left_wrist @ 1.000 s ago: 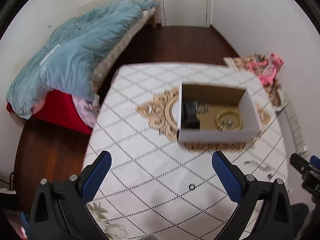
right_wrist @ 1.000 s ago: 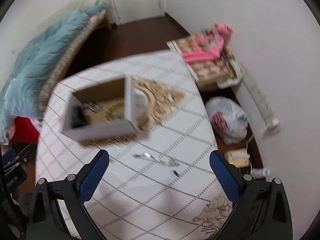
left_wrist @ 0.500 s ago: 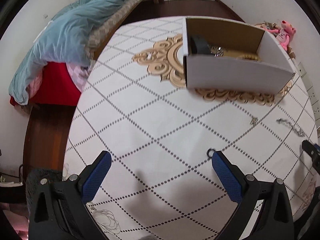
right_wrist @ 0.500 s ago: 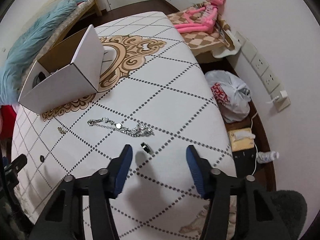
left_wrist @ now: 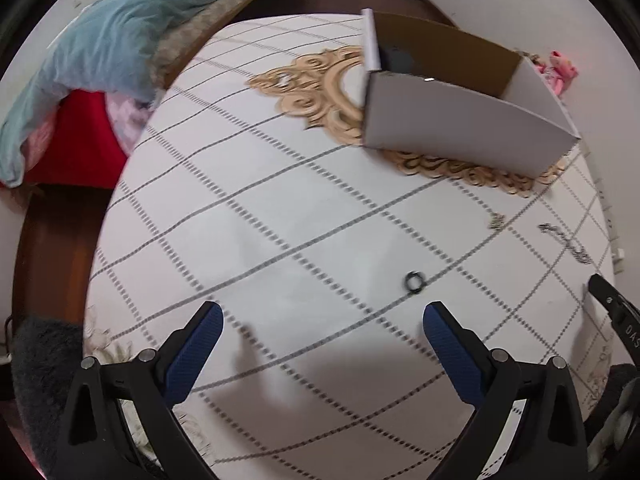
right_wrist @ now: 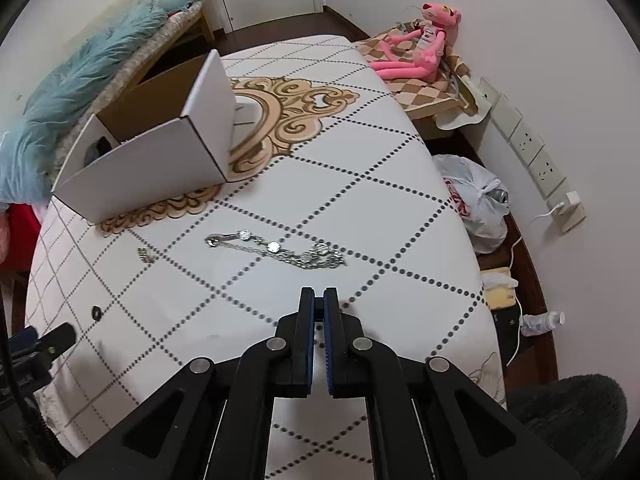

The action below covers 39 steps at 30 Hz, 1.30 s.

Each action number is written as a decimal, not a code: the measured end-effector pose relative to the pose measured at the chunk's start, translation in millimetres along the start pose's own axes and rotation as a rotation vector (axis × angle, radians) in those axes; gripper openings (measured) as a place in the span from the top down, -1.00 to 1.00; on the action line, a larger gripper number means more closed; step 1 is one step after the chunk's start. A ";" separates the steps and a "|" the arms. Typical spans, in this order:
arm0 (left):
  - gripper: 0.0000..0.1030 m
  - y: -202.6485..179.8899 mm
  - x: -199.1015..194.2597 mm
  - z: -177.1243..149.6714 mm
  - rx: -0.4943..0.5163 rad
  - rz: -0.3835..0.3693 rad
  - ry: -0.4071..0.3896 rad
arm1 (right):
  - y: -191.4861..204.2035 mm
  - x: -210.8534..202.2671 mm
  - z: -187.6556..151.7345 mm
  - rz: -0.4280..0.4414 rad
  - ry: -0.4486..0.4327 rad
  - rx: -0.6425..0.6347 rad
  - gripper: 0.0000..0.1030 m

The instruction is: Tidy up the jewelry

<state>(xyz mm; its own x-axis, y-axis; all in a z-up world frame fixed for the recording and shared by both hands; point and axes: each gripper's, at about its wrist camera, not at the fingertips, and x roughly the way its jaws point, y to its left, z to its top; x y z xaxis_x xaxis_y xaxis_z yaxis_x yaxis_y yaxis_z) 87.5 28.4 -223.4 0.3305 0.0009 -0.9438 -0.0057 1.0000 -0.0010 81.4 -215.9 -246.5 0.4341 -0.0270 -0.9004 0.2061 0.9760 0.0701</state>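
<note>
A white cardboard box (left_wrist: 460, 128) stands open on the patterned table; it also shows in the right wrist view (right_wrist: 160, 160). A small black ring (left_wrist: 414, 281) lies on the table just ahead of my open, empty left gripper (left_wrist: 322, 328); it also shows in the right wrist view (right_wrist: 96, 312). A silver chain (right_wrist: 280, 250) and a small silver piece (right_wrist: 145, 255) lie on the table. My right gripper (right_wrist: 319, 300) is shut on a small dark ring (right_wrist: 319, 307), low over the table just before the chain.
The table (right_wrist: 380, 168) has rounded edges dropping to a wood floor. A bed with a blue duvet (left_wrist: 100, 48) is at the left. A pink plush toy (right_wrist: 420, 48), a plastic bag (right_wrist: 476, 200) and wall sockets (right_wrist: 532, 152) are at the right.
Both grippers have come lower and closer to the table. My right gripper has closed from open onto the dark ring that lay before it. The left gripper stays open, nearer the black ring.
</note>
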 end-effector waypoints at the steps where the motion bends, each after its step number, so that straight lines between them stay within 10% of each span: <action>1: -0.98 -5.2 0.7 0.8 0.014 -0.013 -0.011 | 1.1 -0.5 -0.2 0.003 0.001 -0.001 0.91; 4: -0.87 -19.1 6.3 1.3 0.050 -0.025 -0.019 | 2.5 -0.9 -1.5 0.003 0.003 0.001 0.92; 16: 0.76 -50.1 7.9 -4.3 0.186 -0.081 -0.084 | -3.4 3.2 -7.3 -0.007 0.023 0.017 0.91; 29: 0.81 -42.8 -19.1 5.9 0.152 -0.151 -0.101 | 7.6 -25.9 9.4 0.072 -0.023 0.024 0.91; 39: 0.81 -33.7 -71.7 126.8 0.089 -0.348 -0.160 | 58.5 -41.2 113.2 0.307 -0.038 -0.034 0.92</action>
<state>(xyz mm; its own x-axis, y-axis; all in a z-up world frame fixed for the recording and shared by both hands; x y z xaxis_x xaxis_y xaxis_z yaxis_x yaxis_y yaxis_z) 183.7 -4.6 -113.7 0.4417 -0.3441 -0.8286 0.2124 0.9374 -0.2761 174.8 -182.1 -156.7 0.5044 0.2630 -0.8224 0.0308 0.9464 0.3215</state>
